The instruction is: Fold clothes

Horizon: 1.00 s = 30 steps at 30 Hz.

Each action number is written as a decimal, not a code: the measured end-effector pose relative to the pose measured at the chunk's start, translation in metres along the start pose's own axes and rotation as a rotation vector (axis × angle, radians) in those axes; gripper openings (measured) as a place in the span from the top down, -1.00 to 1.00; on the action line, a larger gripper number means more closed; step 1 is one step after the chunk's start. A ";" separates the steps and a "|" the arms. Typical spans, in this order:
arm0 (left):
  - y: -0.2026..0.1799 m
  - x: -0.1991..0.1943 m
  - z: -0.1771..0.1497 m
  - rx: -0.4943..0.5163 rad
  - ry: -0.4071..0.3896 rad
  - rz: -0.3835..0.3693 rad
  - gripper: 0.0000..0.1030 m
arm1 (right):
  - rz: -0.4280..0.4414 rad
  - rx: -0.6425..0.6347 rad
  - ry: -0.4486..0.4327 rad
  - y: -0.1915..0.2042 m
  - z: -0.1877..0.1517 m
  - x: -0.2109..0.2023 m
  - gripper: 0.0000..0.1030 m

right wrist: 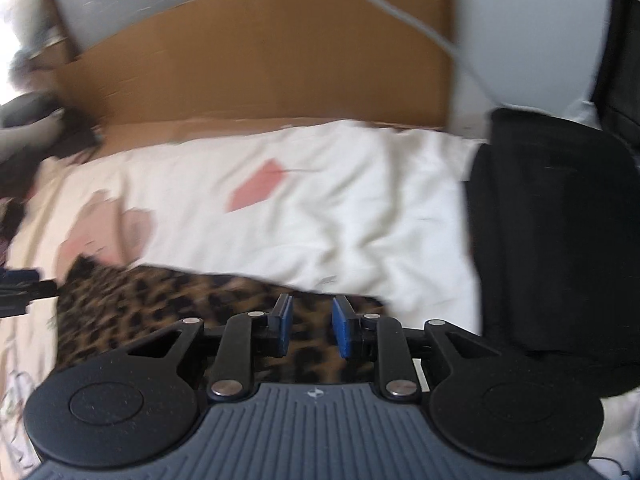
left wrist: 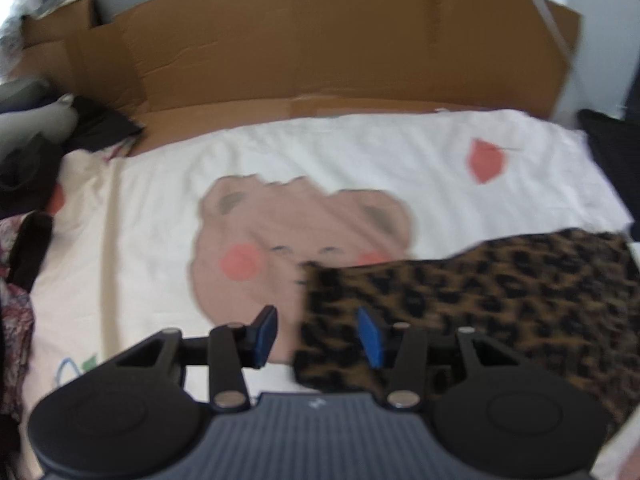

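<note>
Leopard-print fabric garment (left wrist: 500,292), brown with black spots, lies flat on a white bedsheet printed with a pink bear face (left wrist: 160,184). Left gripper (left wrist: 318,334) hangs over the garment's left edge, jaws apart with nothing pressed between them. Right gripper (right wrist: 310,328) hangs over its right end, jaws apart and empty too. Brown cardboard sheet (left wrist: 320,48) stands behind; folded black cloth (right wrist: 552,232) lies to the right.

Left tool (left wrist: 318,336) gapes empty — right tool (right wrist: 310,328) narrower, also empty.

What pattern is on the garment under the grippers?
Leopard print, brown with black spots; the garment shows best in the left wrist view.
</note>
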<state>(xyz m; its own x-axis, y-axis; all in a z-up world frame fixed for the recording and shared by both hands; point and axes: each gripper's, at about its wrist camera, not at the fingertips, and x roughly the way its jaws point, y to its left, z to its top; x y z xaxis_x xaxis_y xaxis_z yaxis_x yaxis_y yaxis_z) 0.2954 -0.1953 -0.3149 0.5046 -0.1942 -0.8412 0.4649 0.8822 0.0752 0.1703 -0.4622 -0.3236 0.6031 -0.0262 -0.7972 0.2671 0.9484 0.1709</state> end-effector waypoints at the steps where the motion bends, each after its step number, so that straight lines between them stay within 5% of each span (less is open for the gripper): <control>1: -0.009 -0.003 0.000 0.012 -0.011 -0.018 0.08 | 0.010 -0.006 0.001 0.006 0.000 0.001 0.44; 5: -0.043 0.000 0.003 0.043 -0.031 -0.131 0.13 | 0.042 -0.025 0.016 0.029 0.000 0.014 0.44; 11: -0.075 0.023 0.012 0.062 -0.038 -0.250 0.58 | 0.062 -0.071 0.037 0.049 -0.003 0.038 0.44; 14: -0.081 0.040 0.017 0.061 -0.021 -0.259 0.74 | 0.059 -0.088 0.049 0.051 -0.008 0.051 0.45; 22: -0.086 0.062 0.016 0.063 0.014 -0.253 0.78 | 0.064 -0.103 0.042 0.053 -0.011 0.035 0.44; 30: -0.086 0.061 0.010 0.081 -0.018 -0.241 0.78 | 0.068 -0.216 0.119 0.060 -0.080 0.008 0.44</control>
<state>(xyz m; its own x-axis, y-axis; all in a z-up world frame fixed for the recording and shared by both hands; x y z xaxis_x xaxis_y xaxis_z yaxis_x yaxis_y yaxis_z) 0.2936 -0.2877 -0.3677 0.3845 -0.4030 -0.8305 0.6301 0.7721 -0.0829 0.1314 -0.3806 -0.3660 0.5184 0.0652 -0.8527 0.0543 0.9926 0.1089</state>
